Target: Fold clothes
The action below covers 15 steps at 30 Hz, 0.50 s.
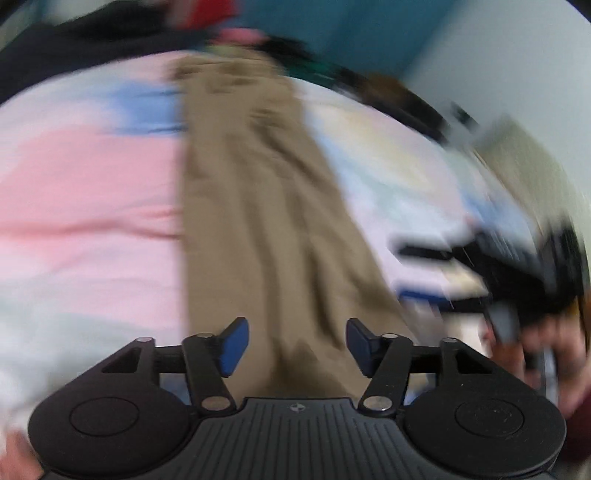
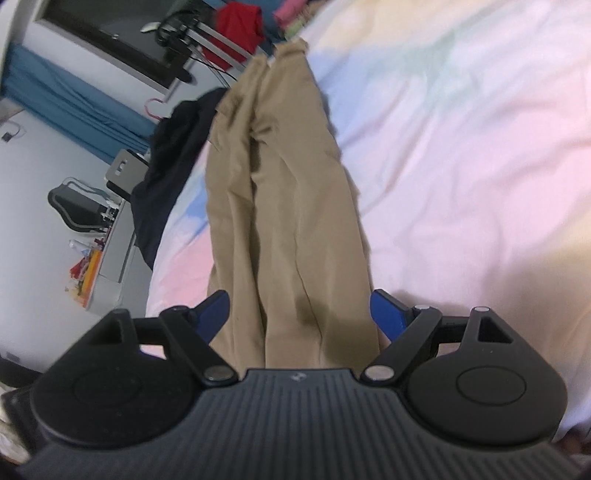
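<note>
just ahead of both tools, tan trousers (image 2: 284,206) lie lengthwise on a bed (image 2: 461,147) with a pastel pink, blue and white cover, legs side by side and running away from the cameras. the near end of the trousers sits between the spread fingers of the right tool (image 2: 300,314), which grips nothing. the left tool (image 1: 297,347) is likewise spread and empty, with the same cloth (image 1: 266,206) passing between its fingers; that view is smeared by motion.

to do this step well, each tool should probably close on the near edge at one corner, pinching all layers together, then carry that edge level toward the far end so the legs stay aligned and no crease is dragged in.

to the left of the right tool, a dark garment (image 2: 170,147) hangs over the bed's edge, near the trousers' far half and possibly touching them. beyond the far end, a red garment (image 2: 236,31) sits in clutter. neither blocks the fold itself.
</note>
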Each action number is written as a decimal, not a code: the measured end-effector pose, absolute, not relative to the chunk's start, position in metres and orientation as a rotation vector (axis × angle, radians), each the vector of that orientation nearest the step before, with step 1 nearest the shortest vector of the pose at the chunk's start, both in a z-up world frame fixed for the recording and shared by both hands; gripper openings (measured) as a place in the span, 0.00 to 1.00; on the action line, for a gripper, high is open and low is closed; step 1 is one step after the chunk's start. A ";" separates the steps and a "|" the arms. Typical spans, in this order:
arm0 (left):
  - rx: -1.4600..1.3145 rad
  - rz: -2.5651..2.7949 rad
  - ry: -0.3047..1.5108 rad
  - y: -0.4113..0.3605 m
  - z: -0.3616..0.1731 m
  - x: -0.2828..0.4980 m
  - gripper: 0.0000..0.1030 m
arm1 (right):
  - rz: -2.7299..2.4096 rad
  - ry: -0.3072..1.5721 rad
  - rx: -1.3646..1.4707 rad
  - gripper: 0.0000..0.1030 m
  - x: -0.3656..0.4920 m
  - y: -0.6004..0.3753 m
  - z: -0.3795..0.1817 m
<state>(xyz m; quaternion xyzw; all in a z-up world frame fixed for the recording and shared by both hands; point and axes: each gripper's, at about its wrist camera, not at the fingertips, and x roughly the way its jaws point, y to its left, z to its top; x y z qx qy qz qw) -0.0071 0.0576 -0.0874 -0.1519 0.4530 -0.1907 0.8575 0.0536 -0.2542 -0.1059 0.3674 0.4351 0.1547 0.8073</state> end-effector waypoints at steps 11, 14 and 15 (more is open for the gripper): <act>-0.530 -0.401 1.172 0.069 -0.126 0.010 0.64 | 0.348 1.087 0.865 0.59 0.050 -0.247 -0.132; -0.537 -0.441 1.210 0.066 -0.133 0.006 0.64 | 0.370 1.134 0.872 0.55 0.041 -0.244 -0.133; -0.538 -0.439 1.218 0.066 -0.135 0.005 0.62 | 0.381 1.148 0.866 0.54 0.037 -0.243 -0.132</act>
